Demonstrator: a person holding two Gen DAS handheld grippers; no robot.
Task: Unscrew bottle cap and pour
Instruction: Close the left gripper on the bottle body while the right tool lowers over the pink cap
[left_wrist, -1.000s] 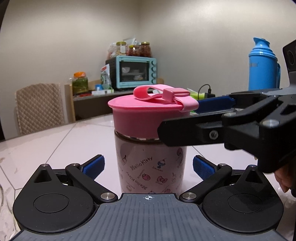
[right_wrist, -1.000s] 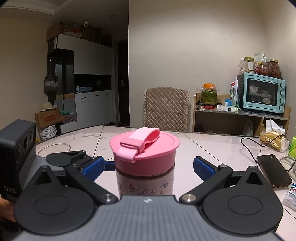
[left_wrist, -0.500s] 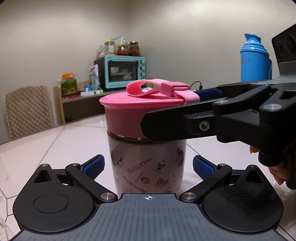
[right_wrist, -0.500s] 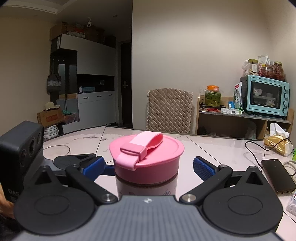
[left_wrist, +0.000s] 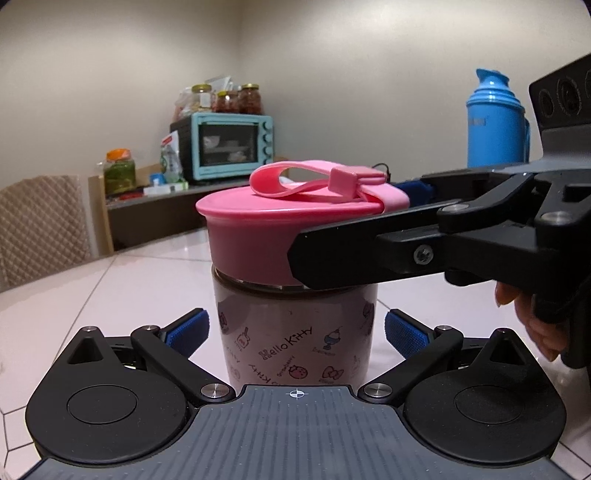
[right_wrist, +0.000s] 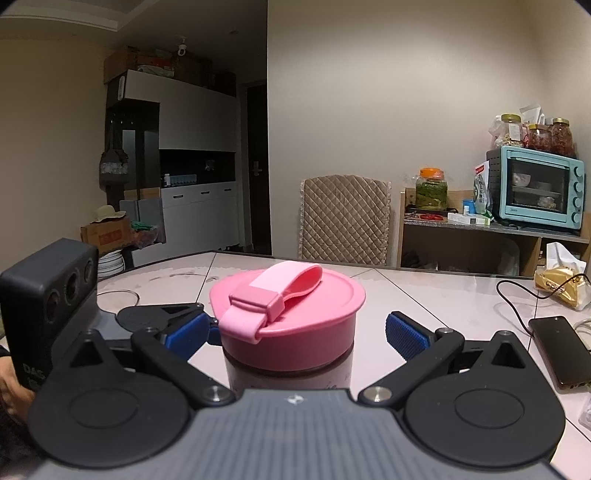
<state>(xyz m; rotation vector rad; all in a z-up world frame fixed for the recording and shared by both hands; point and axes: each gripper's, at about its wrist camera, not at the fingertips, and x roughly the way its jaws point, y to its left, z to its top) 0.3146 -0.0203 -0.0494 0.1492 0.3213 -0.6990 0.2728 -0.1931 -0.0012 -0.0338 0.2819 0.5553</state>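
Note:
A Hello Kitty bottle with a pink screw cap and a looped pink strap stands upright on the table. My left gripper is open, its blue pads on either side of the bottle's body with a small gap on each side. My right gripper comes in from the right at cap height, one black finger in front of the cap and one behind it. In the right wrist view the right gripper is open, its pads apart from the cap on both sides.
The pale tiled table carries a blue thermos at the far right, a phone on a cable and a tissue pack. A quilted chair and a shelf with a teal oven stand behind. A hand holds the right gripper.
Both grippers have moved a little closer to the bottle. The right gripper's fingers now reach further along the cap's sides. Neither gripper has shut.

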